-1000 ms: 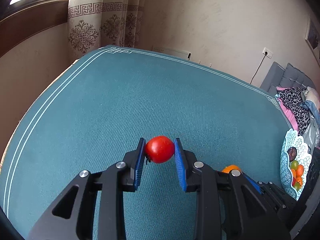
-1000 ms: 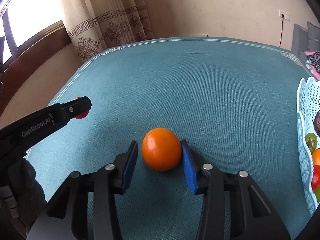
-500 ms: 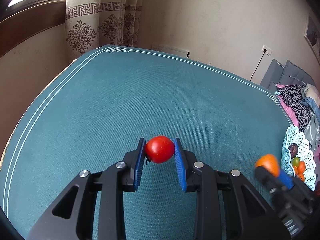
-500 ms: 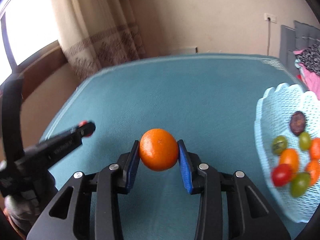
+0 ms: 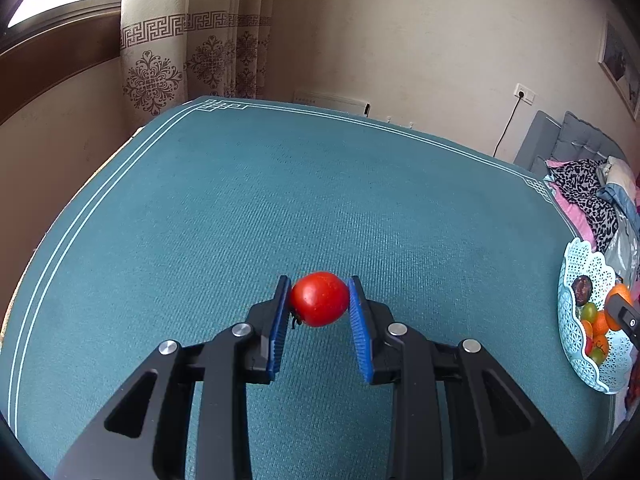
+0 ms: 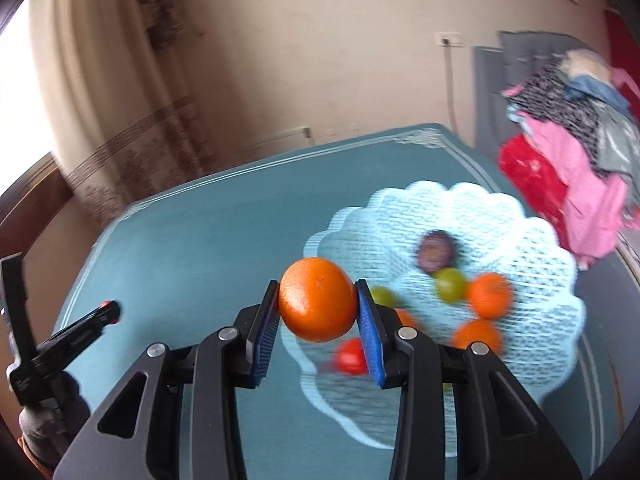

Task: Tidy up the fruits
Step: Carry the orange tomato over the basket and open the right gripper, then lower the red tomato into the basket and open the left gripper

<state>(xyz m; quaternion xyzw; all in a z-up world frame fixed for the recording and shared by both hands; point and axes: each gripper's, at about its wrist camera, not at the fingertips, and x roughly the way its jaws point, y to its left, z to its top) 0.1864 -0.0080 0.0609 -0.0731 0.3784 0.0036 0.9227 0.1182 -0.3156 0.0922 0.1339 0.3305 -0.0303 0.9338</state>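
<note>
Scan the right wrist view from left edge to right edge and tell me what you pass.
Left gripper with a bit of red at its tip → orange clamped in the right gripper → pale blue basket holding small fruits → pile of clothes at the right edge.

Both wrist views look downward, sharing the basket (image 5: 576, 364).

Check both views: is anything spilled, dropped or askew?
Nothing stands out. The left hand-held gripper is shut on a tomato, the right hand-held gripper on an orange near the basket, whose fruit sits inside. The right view is blurred, so fine damage cannot be judged.
</note>
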